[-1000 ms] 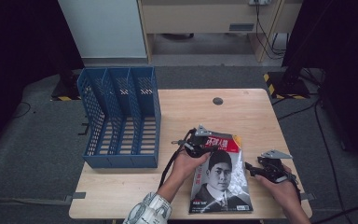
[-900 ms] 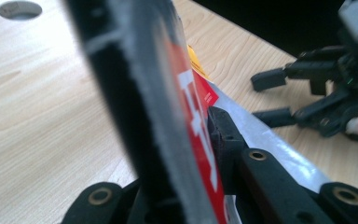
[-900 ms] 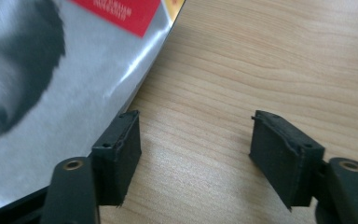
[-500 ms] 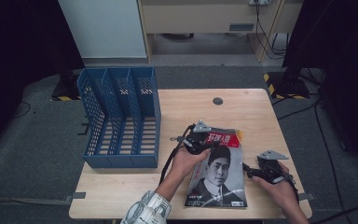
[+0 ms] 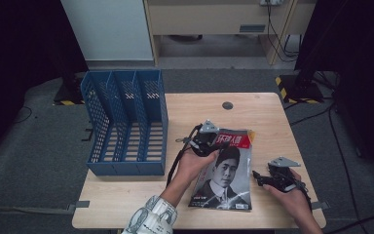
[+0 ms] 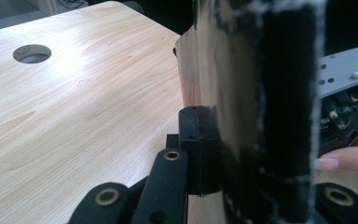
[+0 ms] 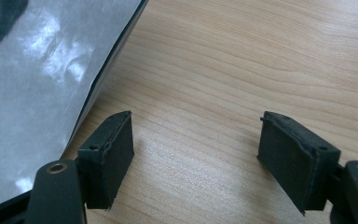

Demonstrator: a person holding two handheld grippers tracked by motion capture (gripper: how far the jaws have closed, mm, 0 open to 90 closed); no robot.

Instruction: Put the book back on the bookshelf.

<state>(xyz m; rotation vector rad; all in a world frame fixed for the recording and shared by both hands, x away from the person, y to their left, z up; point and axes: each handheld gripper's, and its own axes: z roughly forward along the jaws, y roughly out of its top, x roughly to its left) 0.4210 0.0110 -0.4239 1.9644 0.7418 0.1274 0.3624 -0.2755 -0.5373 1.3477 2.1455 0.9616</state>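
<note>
Since a sec ago the magazine (image 5: pixel 224 175) has come up a bit at its far end; its near end is on the worktop (image 5: pixel 253 117). Left gripper (image 5: pixel 205 141) went up w/ it, jaws pinched tight on the mag's top left corner. In the left gripper view the shiny cover (image 6: pixel 214 88) stands on edge between the jaws.

Room to move: lots of bare wood at the far side and far right corner, around the round hole (image 5: pixel 227 105). The mag's near end is close to the worktop's near edge. Blue file rack (image 5: pixel 126 122) fills the left side and hangs past the left edge.

Count: 1 magazine, 1 rack w/ 3 slots, 2 grippers, 1 hole.

Right gripper (image 5: pixel 259 178) sits low near the near right corner, just right of the mag. Its jaws stand wide w/ only wood between them; the mag's edge (image 7: pixel 93 88) is just beside one jaw, not in the gap.
</note>
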